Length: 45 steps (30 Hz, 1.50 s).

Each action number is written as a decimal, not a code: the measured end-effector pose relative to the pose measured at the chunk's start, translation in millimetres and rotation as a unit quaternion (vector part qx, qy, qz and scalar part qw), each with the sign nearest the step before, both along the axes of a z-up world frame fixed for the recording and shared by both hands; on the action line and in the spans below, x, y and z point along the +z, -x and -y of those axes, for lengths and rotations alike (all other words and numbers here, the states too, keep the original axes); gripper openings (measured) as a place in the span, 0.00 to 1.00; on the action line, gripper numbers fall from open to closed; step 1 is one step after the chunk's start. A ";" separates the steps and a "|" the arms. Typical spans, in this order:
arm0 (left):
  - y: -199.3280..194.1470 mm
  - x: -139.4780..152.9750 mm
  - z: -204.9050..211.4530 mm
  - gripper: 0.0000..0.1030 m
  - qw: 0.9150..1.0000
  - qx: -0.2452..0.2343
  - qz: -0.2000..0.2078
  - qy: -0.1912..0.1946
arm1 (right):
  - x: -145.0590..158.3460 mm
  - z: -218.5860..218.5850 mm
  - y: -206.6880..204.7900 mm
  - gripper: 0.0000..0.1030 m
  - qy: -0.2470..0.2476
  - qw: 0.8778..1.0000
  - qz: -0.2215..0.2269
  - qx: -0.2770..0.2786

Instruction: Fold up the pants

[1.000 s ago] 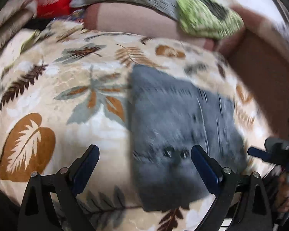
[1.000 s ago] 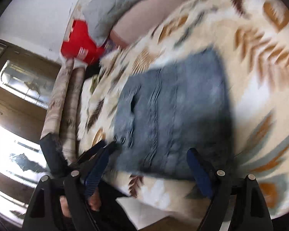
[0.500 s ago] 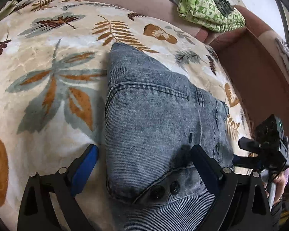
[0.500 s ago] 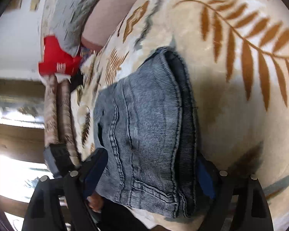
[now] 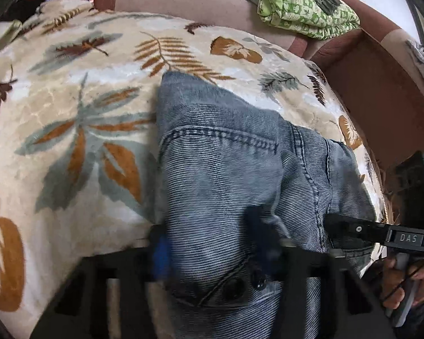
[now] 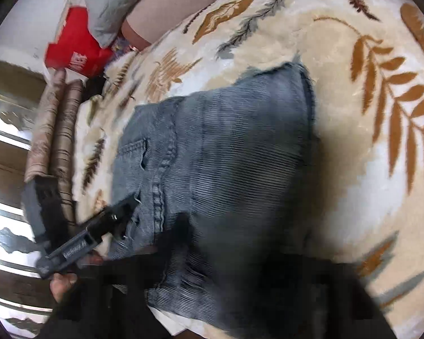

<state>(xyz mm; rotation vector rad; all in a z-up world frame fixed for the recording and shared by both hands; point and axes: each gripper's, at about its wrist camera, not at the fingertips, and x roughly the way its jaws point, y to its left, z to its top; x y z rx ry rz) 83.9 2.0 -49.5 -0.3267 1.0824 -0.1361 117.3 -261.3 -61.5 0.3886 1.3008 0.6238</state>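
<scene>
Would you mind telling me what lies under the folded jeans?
The jeans rest on a cream blanket with a leaf print, which shows all around them. The part of the blanket beneath the denim is covered, so anything there cannot be seen.

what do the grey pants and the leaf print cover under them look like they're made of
Pants: apparently washed grey denim, going by the fine ribbed weave, raised stitched seams, pocket edge and dark buttons near the waistband.

Cover: seemingly a plush fleece or velvety blanket, with a soft sheen and short pile under printed leaves. Exact fibre can't be told.
</scene>
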 end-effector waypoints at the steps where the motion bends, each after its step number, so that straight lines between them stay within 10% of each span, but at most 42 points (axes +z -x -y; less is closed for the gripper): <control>1: 2.4 4.7 -1.2 0.29 1.000 -0.002 0.008 0.000 | 6.5 2.0 4.3 0.29 0.001 1.000 0.009 0.002; 13: 20.0 97.5 -54.5 0.23 0.988 0.032 0.151 -0.028 | 114.5 -47.5 22.5 0.23 -0.014 0.987 0.156 0.044; 18: -18.3 67.0 -80.2 0.30 0.992 0.043 0.111 -0.037 | 103.5 -91.0 -12.5 0.27 -0.014 0.985 0.165 0.050; 20: -38.1 23.0 -87.7 0.63 0.997 0.055 0.056 -0.025 | 70.8 -100.0 -36.3 0.35 0.008 0.987 0.153 0.048; 21: -43.7 -5.8 -92.6 0.68 0.997 0.067 0.010 -0.030 | 46.4 -101.9 -46.8 0.49 0.026 0.990 0.133 0.036; 24: -23.1 -2.3 -95.9 0.74 0.995 0.078 0.043 -0.034 | 5.8 -89.0 -46.9 0.55 0.066 0.994 0.087 -0.003; 31: 32.4 50.6 -59.4 0.82 0.983 0.061 0.135 -0.103 | 69.1 -57.9 15.3 0.64 0.017 0.978 0.203 -0.040; 34: 15.7 4.8 -51.7 0.84 0.987 0.053 0.041 -0.144 | 58.1 -75.2 25.0 0.72 0.027 0.979 0.204 -0.010; 37: 16.6 4.2 -63.8 0.85 0.991 0.078 0.034 -0.103 | 4.2 -95.4 17.4 0.73 0.128 0.980 0.149 0.034; 42: 29.7 46.9 -59.0 0.85 0.980 0.085 0.116 -0.135 | 55.3 -93.8 26.4 0.73 0.117 0.973 0.195 0.036; 45: 7.8 17.5 -57.7 0.85 0.979 0.070 0.056 -0.183 | 84.6 -90.4 6.4 0.73 0.088 0.975 0.205 0.014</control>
